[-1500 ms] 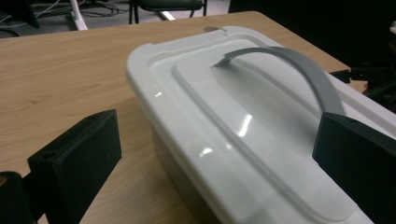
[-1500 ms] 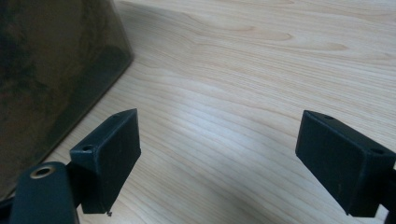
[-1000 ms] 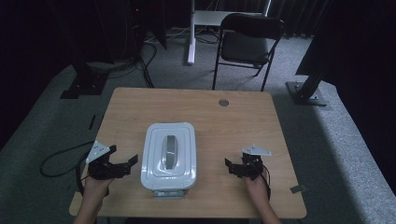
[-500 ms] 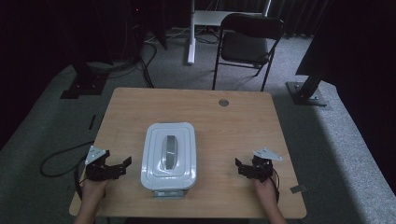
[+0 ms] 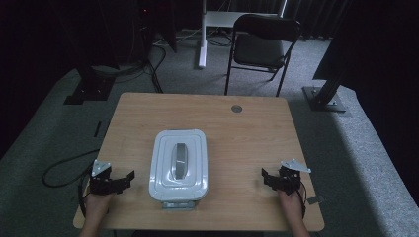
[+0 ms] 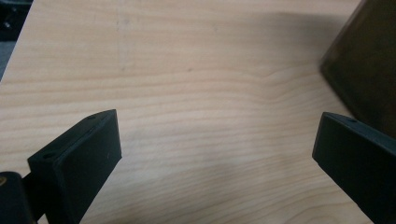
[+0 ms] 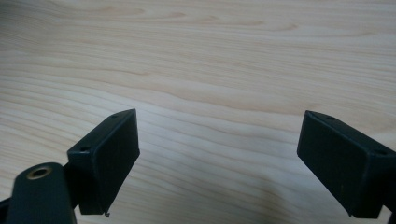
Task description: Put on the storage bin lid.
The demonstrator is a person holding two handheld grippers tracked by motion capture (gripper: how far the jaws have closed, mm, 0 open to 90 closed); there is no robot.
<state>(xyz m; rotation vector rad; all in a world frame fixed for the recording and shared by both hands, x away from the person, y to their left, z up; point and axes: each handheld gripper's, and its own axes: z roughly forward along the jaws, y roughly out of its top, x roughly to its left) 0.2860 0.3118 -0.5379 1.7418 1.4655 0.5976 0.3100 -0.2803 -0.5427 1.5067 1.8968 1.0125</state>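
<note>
White lidded box [image 5: 178, 164] waits mid-table between two idle grippers.

The box sits on the wooden table [image 5: 247, 133], nearer the person's edge, lid on, a grey handle [image 5: 180, 159] along its top; the left gripper [image 5: 123, 179] rests just beside it, jaws wide apart and empty; the right gripper [image 5: 265, 178] lies well apart to the other side, jaws likewise spread over bare wood; the box looks like rigid, smooth plastic, probably light but slippery, so the raised handle seems the surest hold, or the rim.

white lidded box [image 5: 178, 165] | closed, flat | table's near centre
</note>
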